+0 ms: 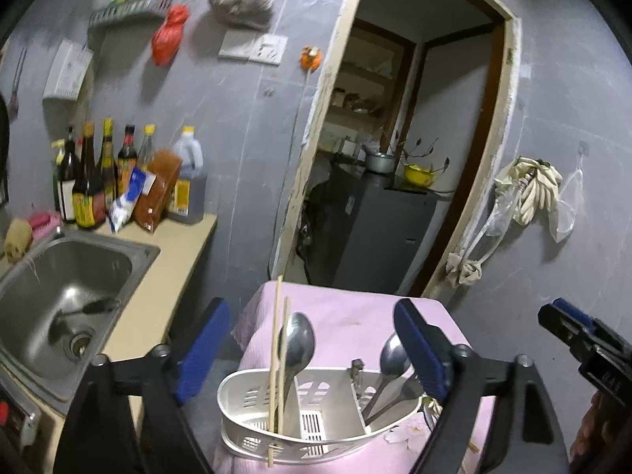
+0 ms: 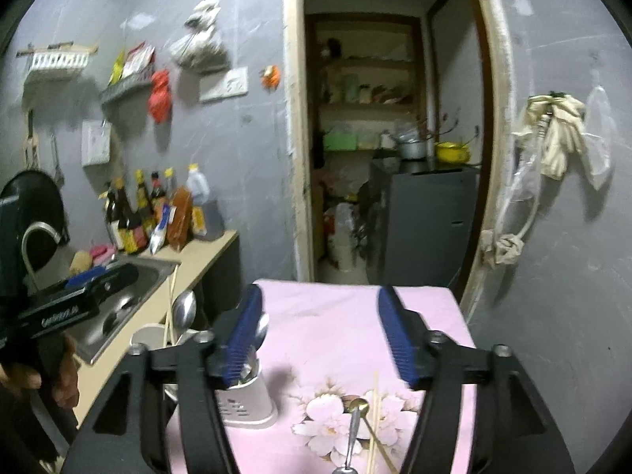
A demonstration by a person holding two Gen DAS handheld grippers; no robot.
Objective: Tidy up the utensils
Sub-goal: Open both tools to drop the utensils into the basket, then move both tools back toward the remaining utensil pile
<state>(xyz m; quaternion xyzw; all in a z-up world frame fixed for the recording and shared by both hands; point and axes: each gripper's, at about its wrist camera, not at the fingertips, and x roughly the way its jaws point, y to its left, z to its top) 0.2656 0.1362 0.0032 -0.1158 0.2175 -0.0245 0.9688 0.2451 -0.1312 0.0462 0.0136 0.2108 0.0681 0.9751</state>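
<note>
At the tablecloth (image 2: 355, 316) edge, holder (image 1: 316, 414).

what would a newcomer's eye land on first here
Probably the white utensil caddy on the pink floral cloth, with chopsticks and a big spoon standing in its left compartment. Then the open left claw framing it, and the small spoon lying loose on the cloth under the open right claw.

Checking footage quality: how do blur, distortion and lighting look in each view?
Left wrist: dim, door frame bowed by fisheye, bottles slightly smeared, utensil caddy fairly sharp. Right wrist: softer overall, wall bags blurred, floral cloth evenly lit.
</note>
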